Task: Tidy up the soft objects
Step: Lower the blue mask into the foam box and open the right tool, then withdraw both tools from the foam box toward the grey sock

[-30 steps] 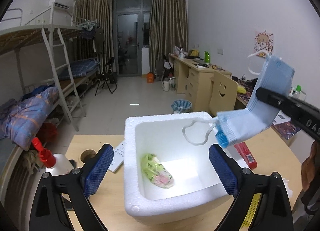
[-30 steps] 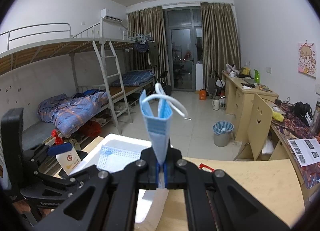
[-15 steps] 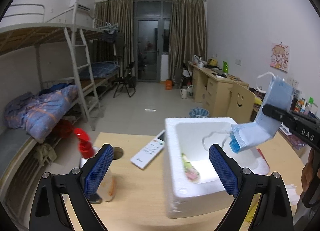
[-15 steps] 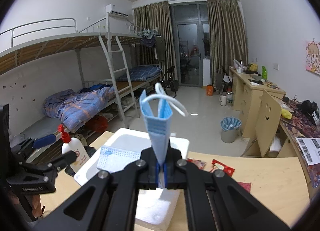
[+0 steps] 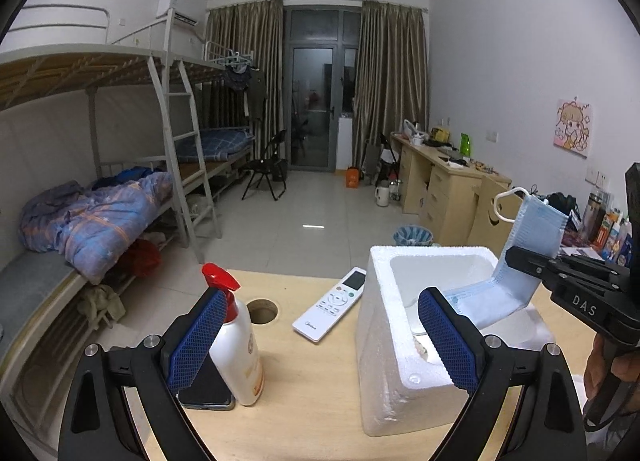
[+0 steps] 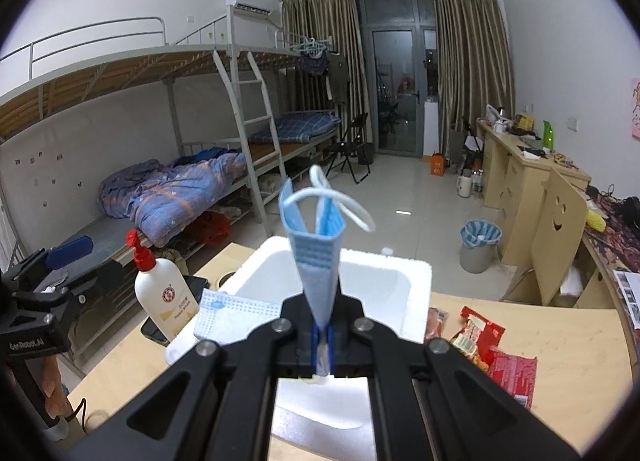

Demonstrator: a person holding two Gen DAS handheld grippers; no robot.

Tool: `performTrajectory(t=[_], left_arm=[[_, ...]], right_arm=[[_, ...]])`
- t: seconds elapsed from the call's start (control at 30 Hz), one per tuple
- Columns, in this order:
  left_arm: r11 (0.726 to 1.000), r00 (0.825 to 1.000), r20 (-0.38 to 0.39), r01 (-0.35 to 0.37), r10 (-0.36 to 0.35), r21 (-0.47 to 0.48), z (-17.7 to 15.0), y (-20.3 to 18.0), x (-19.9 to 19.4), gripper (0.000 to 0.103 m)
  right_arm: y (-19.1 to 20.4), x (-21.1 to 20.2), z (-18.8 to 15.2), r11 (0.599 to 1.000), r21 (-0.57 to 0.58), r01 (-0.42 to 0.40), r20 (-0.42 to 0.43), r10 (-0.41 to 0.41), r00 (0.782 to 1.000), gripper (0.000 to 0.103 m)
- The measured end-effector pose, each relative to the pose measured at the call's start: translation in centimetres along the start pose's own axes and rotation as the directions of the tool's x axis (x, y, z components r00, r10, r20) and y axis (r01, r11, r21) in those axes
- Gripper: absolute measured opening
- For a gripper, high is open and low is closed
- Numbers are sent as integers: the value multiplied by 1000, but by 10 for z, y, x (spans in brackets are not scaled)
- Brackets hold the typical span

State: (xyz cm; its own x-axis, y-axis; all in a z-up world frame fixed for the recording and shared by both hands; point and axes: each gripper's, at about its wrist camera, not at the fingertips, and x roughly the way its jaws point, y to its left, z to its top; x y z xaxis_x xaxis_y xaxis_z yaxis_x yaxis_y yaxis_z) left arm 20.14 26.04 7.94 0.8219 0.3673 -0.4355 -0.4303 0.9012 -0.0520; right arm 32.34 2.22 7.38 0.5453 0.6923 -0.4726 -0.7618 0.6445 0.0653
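Note:
My right gripper (image 6: 321, 345) is shut on a folded blue face mask (image 6: 316, 257) and holds it above the white foam box (image 6: 416, 293). In the left wrist view the mask (image 5: 524, 257) hangs over the box (image 5: 380, 341) from the right gripper (image 5: 520, 257). The mask's white ear loops (image 6: 344, 205) stick up. A lower part of the mask (image 6: 236, 315) droops toward the box's left rim. My left gripper (image 5: 320, 337) is open and empty, left of the box, above the table.
A white spray bottle with a red top (image 5: 236, 341) stands on a dark phone (image 5: 206, 393) at the left. A white remote (image 5: 332, 309) lies beside a round table hole (image 5: 262, 311). Red snack packets (image 6: 492, 345) lie right of the box.
My left gripper has drawn back and to the left, away from over the box, so the bottle and remote came into view. The right gripper still holds the mask over the box.

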Motion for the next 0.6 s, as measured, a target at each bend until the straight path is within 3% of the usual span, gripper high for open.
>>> performTrajectory(t=[0.27, 0.33, 0.5, 0.6], left_arm=[[1000, 1000, -11, 18, -17, 13, -2, -5, 3, 97], [1000, 1000, -12, 18, -17, 13, -1, -4, 3, 97], [1000, 1000, -13, 22, -22, 15, -1, -6, 3, 97], [1000, 1000, -13, 24, -23, 16, -2, -7, 3, 97]], right_arm=[[2, 3, -3, 1000, -15, 19, -26, -20, 999, 6], [5, 5, -2, 999, -21, 29, -35, -29, 999, 13], [3, -2, -3, 999, -9, 37, -4, -37, 999, 73], [5, -7, -1, 999, -15, 46, 13, -45, 999, 81]])
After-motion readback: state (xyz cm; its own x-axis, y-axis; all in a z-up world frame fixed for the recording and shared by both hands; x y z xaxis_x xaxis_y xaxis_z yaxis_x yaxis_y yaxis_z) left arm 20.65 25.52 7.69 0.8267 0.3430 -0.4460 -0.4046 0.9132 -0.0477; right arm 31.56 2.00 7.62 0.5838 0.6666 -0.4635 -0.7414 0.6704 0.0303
